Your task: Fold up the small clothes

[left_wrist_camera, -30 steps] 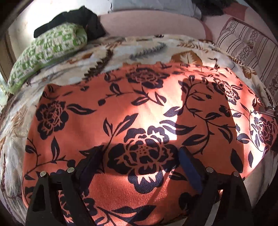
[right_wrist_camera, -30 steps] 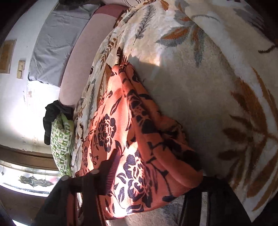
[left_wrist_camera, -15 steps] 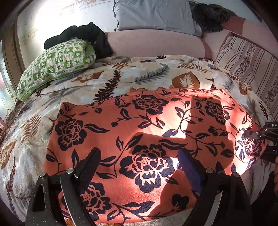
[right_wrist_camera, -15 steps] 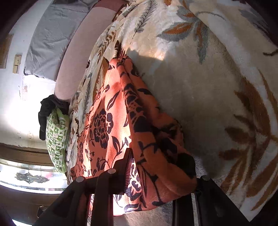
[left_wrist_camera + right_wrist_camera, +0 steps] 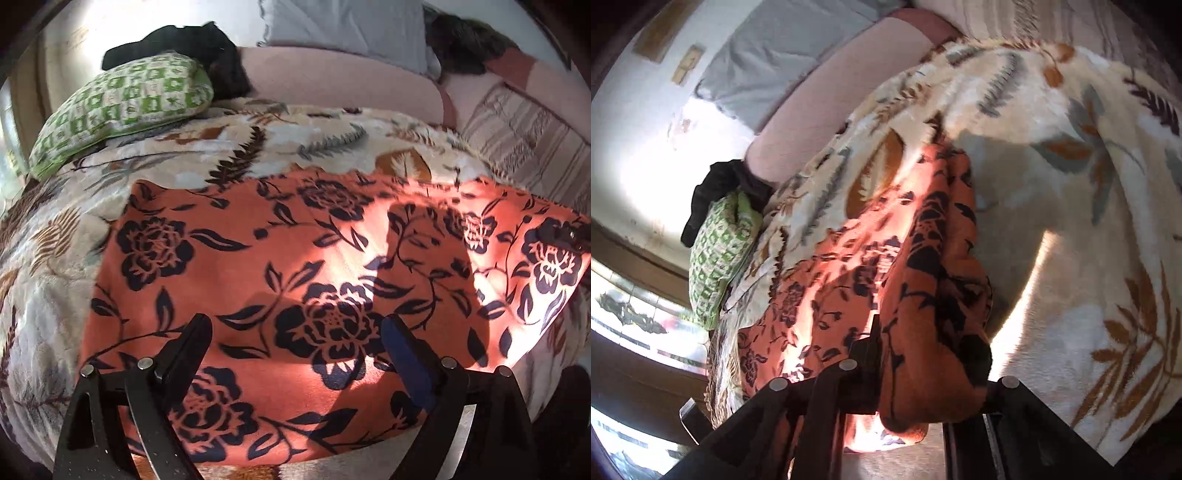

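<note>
- Left wrist view: the leaf-print blanket [image 5: 221,162] covers the bed, and the orange floral garment [image 5: 295,266] lies spread flat on it.
- Left gripper [image 5: 295,328] hovers over the near hem, fingers spread wide, holding nothing.
- Right gripper [image 5: 931,373] has its fingers clenched on the garment's bunched corner.
- To fold well, I judge the left should pinch the near hem so both corners travel level, keeping the edge taut.
</note>
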Action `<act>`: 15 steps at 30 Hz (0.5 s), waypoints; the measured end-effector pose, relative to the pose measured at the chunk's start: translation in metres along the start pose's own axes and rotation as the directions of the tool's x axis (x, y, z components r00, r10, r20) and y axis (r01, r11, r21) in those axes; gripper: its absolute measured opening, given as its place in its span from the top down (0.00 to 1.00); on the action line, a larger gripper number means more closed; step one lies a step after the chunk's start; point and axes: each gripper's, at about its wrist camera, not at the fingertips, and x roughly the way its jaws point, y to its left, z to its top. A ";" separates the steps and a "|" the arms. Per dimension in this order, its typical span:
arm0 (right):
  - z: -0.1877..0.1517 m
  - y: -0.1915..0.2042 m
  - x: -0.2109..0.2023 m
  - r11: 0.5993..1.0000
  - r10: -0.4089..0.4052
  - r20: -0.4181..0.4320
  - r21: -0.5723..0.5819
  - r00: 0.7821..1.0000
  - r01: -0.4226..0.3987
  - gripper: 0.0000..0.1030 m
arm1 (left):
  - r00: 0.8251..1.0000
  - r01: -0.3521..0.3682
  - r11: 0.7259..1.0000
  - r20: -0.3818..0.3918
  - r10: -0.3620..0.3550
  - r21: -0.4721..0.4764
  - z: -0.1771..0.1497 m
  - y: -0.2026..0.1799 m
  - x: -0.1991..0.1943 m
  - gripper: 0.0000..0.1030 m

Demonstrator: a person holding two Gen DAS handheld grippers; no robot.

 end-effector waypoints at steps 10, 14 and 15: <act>-0.096 0.227 0.087 0.853 0.048 -0.158 -0.508 0.986 -0.123 0.91 | 0.964 -0.132 0.921 0.169 0.205 -0.367 -0.038 0.171 -0.113 0.10; -0.160 0.232 0.185 0.823 -0.082 -0.376 -0.548 0.923 -0.150 0.85 | 0.974 -0.137 0.884 0.102 0.203 -0.447 -0.064 0.204 -0.109 0.10; -0.164 0.231 0.179 0.807 -0.064 -0.333 -0.572 0.941 -0.147 0.84 | 0.975 -0.133 0.882 0.101 0.199 -0.452 -0.068 0.206 -0.110 0.10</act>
